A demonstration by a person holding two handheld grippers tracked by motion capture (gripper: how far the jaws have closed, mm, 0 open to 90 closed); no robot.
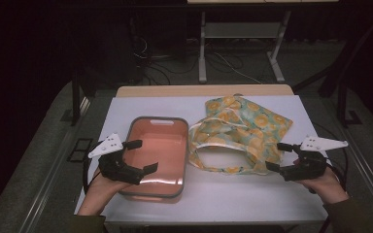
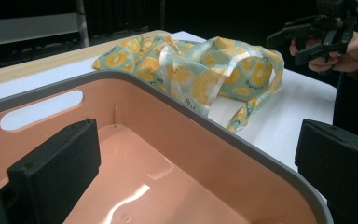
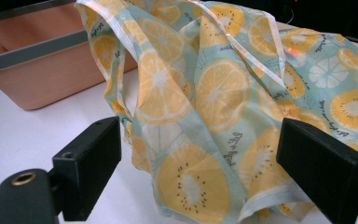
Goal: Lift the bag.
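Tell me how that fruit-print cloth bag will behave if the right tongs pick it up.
The fruit-print bag lies crumpled with its handles sagging, so it will likely hang limp and unfold when lifted. Its thin, slightly glossy fabric looks light and may slip between the open right tongs. Pushed, it would probably bunch up rather than slide whole.

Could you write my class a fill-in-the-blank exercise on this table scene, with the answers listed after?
1. The cloth bag is printed with slices of ____.
2. The inside of the salmon-pink tub is ____.
3. The left gripper hovers with its jaws ____ over the tub's rim.
4. The right gripper points at the ____ with nothing between its jaws.

Answers: citrus fruit; empty; open; bag
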